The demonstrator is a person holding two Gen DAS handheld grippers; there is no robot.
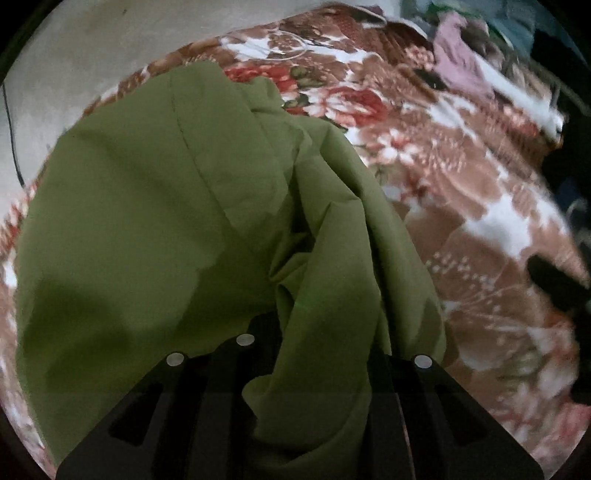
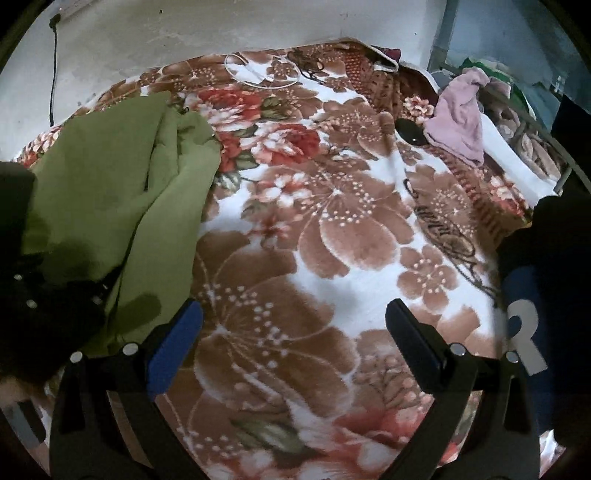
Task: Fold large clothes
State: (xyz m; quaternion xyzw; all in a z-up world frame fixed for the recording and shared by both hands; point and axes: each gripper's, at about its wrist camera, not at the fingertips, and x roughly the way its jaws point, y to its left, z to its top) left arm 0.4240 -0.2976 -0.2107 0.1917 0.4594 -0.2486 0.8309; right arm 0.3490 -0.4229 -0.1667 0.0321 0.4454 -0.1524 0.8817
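A large olive-green garment [image 1: 155, 221] lies bunched on a floral blanket [image 1: 461, 206]. My left gripper [image 1: 314, 369] is shut on a fold of the green garment, which drapes over and hides its fingertips. In the right wrist view the green garment [image 2: 122, 184] lies at the left, with the left gripper [image 2: 55, 295] dark at its lower edge. My right gripper [image 2: 293, 325] is open and empty above the bare floral blanket [image 2: 332, 221], to the right of the garment.
A pale pink cloth [image 2: 458, 122] and a white cloth [image 2: 513, 158] lie at the far right of the bed, beside a small black object [image 2: 410, 133]. A grey wall [image 2: 184, 33] with a hanging black cable [image 2: 53, 70] stands behind the bed.
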